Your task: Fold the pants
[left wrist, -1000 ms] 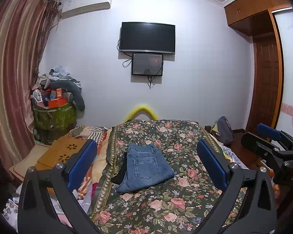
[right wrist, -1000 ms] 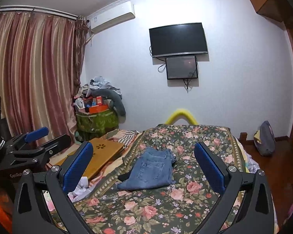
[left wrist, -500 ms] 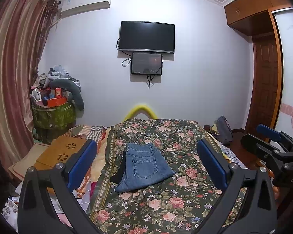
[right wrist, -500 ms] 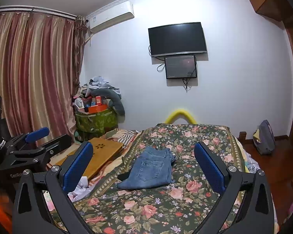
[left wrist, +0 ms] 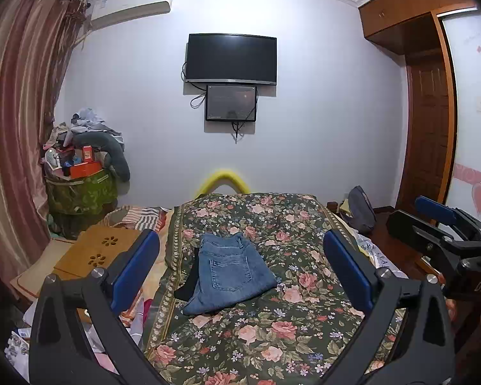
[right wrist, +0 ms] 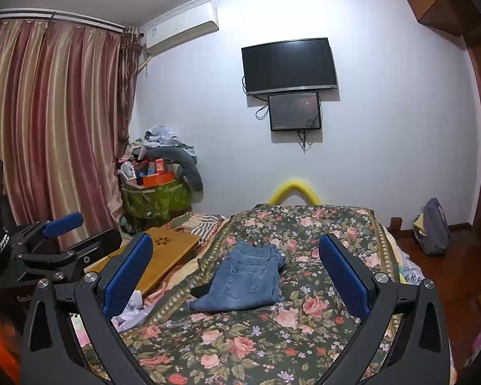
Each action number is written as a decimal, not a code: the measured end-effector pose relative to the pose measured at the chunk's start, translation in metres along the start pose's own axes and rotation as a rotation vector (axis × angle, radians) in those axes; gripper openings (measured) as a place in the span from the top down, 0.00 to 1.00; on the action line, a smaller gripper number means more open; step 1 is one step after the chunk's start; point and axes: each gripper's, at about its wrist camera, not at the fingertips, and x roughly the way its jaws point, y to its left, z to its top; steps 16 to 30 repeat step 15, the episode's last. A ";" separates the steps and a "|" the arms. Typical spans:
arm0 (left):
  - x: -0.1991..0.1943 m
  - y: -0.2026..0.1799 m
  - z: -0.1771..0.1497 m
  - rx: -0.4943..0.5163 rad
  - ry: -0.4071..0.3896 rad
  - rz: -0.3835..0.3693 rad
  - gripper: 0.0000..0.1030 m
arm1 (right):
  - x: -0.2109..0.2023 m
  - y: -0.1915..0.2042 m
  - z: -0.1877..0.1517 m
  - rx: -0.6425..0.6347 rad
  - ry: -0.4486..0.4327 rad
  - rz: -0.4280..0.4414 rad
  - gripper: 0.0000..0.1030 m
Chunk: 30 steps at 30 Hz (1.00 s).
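Both tongs, left tongs [left wrist: 240,269] and right tongs [right wrist: 235,271], gape empty above the bed [left wrist: 304,320]. Jeans [left wrist: 229,272] lie mid-frame, compactly folded; folding looks essentially finished.

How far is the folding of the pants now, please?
Done, it appears: the jeans lie in a compact folded bundle on the floral bedspread, back pocket up. In hand: nothing; the left gripper and right gripper are both open and away from the cloth. Left: perhaps nothing, apart from a dark item showing beside the jeans; what it is I cannot tell.
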 end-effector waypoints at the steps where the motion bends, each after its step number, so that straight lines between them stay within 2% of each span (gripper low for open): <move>1: 0.000 0.000 0.000 0.001 0.001 0.000 0.00 | 0.000 0.000 0.000 0.001 0.000 -0.001 0.00; 15: 0.001 0.011 0.000 -0.040 0.009 -0.004 0.00 | 0.000 0.003 0.001 -0.004 -0.001 -0.005 0.00; 30: 0.001 0.011 0.000 -0.040 0.009 -0.004 0.00 | 0.000 0.003 0.001 -0.004 -0.001 -0.005 0.00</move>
